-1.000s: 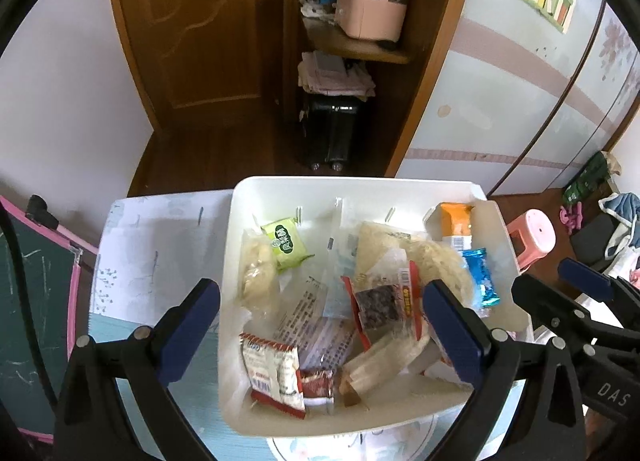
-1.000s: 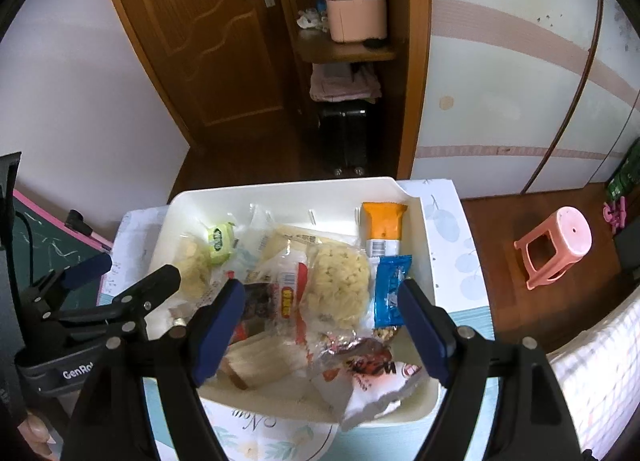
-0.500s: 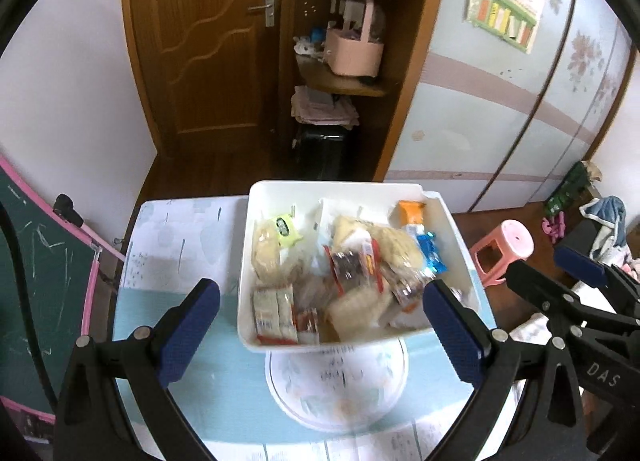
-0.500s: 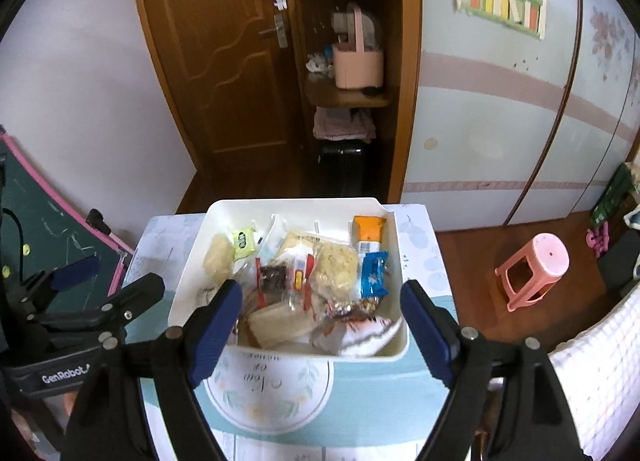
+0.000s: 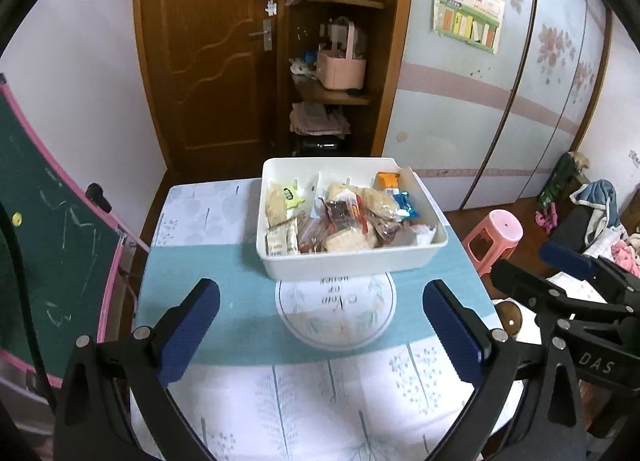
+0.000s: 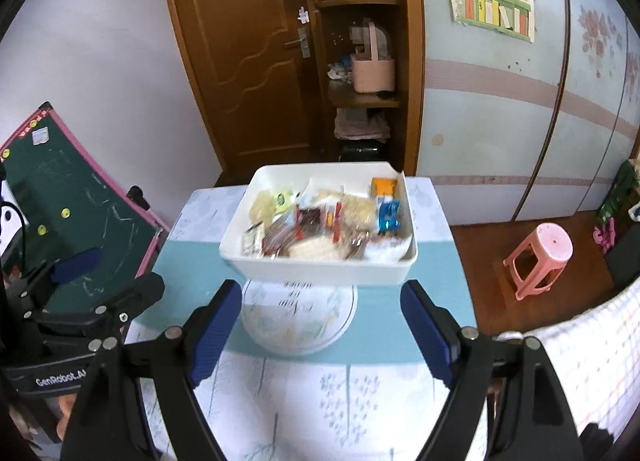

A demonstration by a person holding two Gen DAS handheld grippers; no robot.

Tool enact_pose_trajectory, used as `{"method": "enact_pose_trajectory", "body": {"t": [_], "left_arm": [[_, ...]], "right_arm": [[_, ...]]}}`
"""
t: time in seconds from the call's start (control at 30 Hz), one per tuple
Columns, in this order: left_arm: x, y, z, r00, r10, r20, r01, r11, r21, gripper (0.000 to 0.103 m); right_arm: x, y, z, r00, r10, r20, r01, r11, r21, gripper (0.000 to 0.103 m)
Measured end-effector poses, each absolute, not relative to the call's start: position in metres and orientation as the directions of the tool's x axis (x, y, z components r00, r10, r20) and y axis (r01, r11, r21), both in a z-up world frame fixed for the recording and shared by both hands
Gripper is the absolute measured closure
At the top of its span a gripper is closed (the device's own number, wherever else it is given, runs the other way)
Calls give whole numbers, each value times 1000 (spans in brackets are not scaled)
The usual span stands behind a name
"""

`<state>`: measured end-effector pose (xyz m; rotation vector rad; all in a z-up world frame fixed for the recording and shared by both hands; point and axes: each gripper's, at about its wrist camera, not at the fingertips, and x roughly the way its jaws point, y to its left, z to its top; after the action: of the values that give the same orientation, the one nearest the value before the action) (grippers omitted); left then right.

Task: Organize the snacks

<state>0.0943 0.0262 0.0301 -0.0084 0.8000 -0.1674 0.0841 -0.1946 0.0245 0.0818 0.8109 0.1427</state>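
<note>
A white bin (image 5: 348, 261) full of wrapped snacks sits on the far half of a small table (image 5: 224, 269). An orange packet (image 5: 388, 180) and a blue packet (image 5: 404, 201) lie at its back right, and a green packet (image 5: 290, 197) at its back left. My left gripper (image 5: 320, 293) hangs open over the near part of the table, short of the bin, with nothing between its fingers. The right wrist view shows the same bin (image 6: 320, 271) beyond my right gripper (image 6: 320, 289), also open and holding nothing. Each gripper shows at the edge of the other's view.
A round printed design (image 5: 336, 313) marks the tablecloth just in front of the bin. A green chalkboard (image 5: 40, 221) leans at the table's left. A pink stool (image 6: 540, 249) stands on the floor to the right. Beyond the table are a wooden door and shelves holding a pink basket (image 5: 342, 69).
Both grippers have drawn back and up from over the bin, which now looks smaller and farther off. Both stayed open and the snacks did not move.
</note>
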Motion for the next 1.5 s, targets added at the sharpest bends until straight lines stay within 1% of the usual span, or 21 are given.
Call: {"method": "enact_pose_trajectory", "body": {"t": [0.27, 0.43, 0.53, 0.67, 0.8, 1.3, 1.5], "left_arm": [[36, 26, 16, 715, -82, -694, 107, 994, -7, 1], [20, 22, 6, 713, -46, -699, 91, 996, 27, 1], [18, 23, 3, 710, -42, -703, 69, 998, 11, 1], [14, 25, -1, 714, -51, -699, 50, 998, -22, 1], [11, 24, -7, 707, -36, -707, 39, 999, -12, 1], [18, 28, -19, 678, -18, -735, 12, 1000, -13, 1], [21, 32, -25, 661, -4, -751, -7, 1000, -11, 1]], "right_arm": [[33, -187, 6, 691, 127, -712, -64, 991, 115, 21], [18, -184, -10, 658, 51, -751, 13, 997, 79, 21], [11, -184, -16, 640, 28, -768, 39, 997, 69, 21], [2, -190, -23, 653, 52, -756, 74, 988, 132, 21], [-2, -191, -28, 651, 35, -758, 91, 988, 124, 21], [-1, -185, -37, 641, 33, -767, 81, 991, 110, 21], [-2, -182, -35, 652, 49, -756, 62, 991, 118, 21]]}}
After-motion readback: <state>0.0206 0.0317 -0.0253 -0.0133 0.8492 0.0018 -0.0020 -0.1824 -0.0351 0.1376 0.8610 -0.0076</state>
